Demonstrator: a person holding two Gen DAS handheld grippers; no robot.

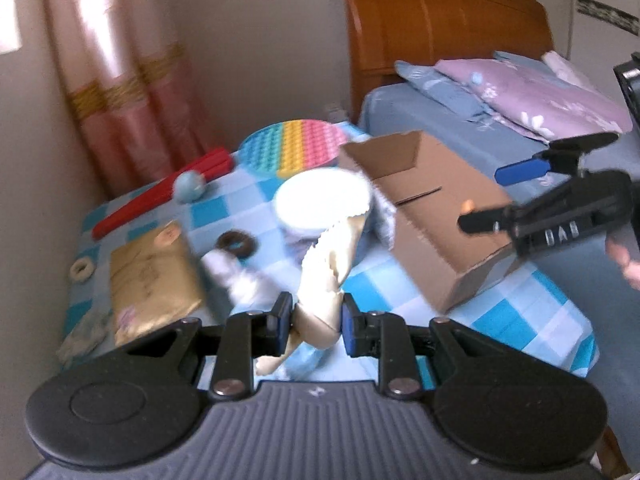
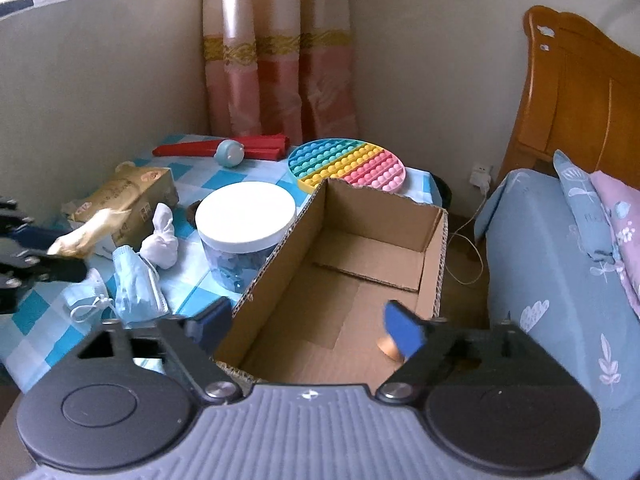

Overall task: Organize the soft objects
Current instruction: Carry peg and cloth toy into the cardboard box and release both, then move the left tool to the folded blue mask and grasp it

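Cream soft toy point(image 1: 326, 264) sits clamped in left gripper point(image 1: 316, 322); right gripper point(image 2: 308, 326) gapes over cardboard box point(image 2: 352, 248).

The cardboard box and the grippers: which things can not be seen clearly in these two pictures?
- Small orange-brown object in cardboard box, right wrist view: right gripper finger covers it.
- Cream soft item, left wrist view: motion-blurred in left gripper.
- Jar contents: unclear.

Cream soft toy point(image 1: 332, 264) hangs limp above checked cloth, beside open cardboard box point(image 2: 360, 264) w/ small tan item point(image 2: 389, 347) inside.
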